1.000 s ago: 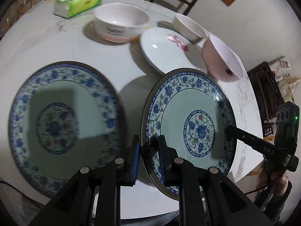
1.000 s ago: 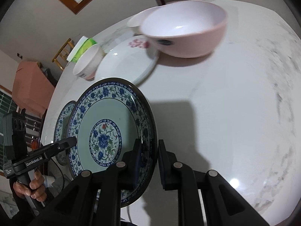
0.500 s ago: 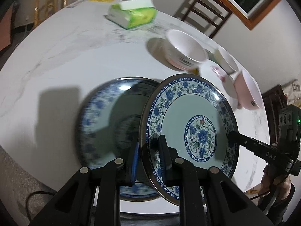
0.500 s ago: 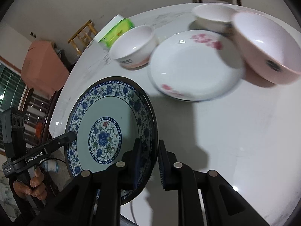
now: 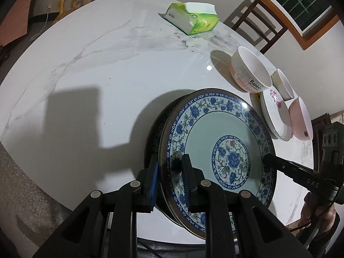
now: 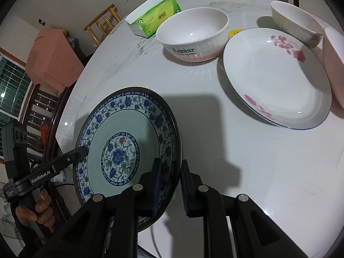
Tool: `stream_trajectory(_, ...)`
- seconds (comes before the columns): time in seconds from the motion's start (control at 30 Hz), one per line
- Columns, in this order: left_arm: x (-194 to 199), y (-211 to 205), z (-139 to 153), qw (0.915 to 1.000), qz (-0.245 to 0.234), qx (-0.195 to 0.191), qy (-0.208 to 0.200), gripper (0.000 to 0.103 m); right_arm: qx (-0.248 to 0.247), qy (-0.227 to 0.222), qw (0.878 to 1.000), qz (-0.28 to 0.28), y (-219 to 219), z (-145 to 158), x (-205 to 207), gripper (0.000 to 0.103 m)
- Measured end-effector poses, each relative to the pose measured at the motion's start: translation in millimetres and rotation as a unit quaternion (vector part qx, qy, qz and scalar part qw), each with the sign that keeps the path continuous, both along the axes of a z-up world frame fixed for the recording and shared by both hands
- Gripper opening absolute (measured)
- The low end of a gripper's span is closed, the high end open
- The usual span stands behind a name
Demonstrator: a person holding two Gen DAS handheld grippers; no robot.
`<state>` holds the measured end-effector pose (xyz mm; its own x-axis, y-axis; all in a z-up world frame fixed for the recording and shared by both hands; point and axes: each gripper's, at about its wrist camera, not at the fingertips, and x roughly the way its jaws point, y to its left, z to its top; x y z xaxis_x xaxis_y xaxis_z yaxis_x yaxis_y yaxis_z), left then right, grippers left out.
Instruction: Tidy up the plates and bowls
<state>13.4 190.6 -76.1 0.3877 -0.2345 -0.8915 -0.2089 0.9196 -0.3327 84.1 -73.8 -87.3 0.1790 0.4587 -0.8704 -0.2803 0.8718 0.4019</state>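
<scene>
A blue-and-white flowered plate (image 5: 219, 150) (image 6: 120, 142) is held by both grippers. My left gripper (image 5: 169, 172) is shut on its left rim, and its finger shows in the right wrist view (image 6: 82, 150). My right gripper (image 6: 169, 176) is shut on the opposite rim, with one fingertip (image 5: 268, 158) showing in the left wrist view. Directly under the held plate lies a second blue plate (image 5: 153, 137), of which only a dark edge shows. Whether the two plates touch I cannot tell.
On the white marble table (image 5: 96, 64) beyond stand a Rabbit bowl (image 6: 193, 36), a small white bowl (image 6: 294, 21), a pink bowl (image 6: 335, 64) and a white plate with pink flowers (image 6: 277, 77). A green tissue pack (image 5: 191, 19) lies at the far edge. Chairs ring the table.
Both grippers carried the flowered plate sideways across the table. The second blue plate, earlier beside it on the left, now lies almost wholly hidden beneath it.
</scene>
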Motion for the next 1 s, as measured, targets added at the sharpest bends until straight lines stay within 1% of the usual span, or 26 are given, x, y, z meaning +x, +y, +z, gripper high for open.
stream_trajectory(0.23, 0, 7, -7, 1.0, 0.0, -0.004, 0.003, 0.017, -0.01, 0.0, 1.0, 0.004, 9, -1, 2, 0.018)
stream_trajectory(0.43, 1, 8, -9, 1.0, -0.005, -0.007, 0.002, 0.017, -0.035, -0.009, 0.999, 0.005, 11, -2, 3, 0.02)
stream_trajectory(0.63, 1, 8, -9, 1.0, -0.004, -0.001, 0.004, 0.016, -0.03, 0.005, 1.0, 0.002, 10, -8, 5, 0.02)
stream_trajectory(0.87, 2, 11, -12, 1.0, 0.005, -0.003, 0.006, 0.016, -0.028, 0.008, 1.0, 0.003, 12, -12, 5, 0.02)
stream_trajectory(1.0, 1, 15, -7, 0.9999, 0.012, 0.006, -0.003, 0.017, -0.033, 0.002, 0.999, 0.009, 12, -9, 4, 0.021)
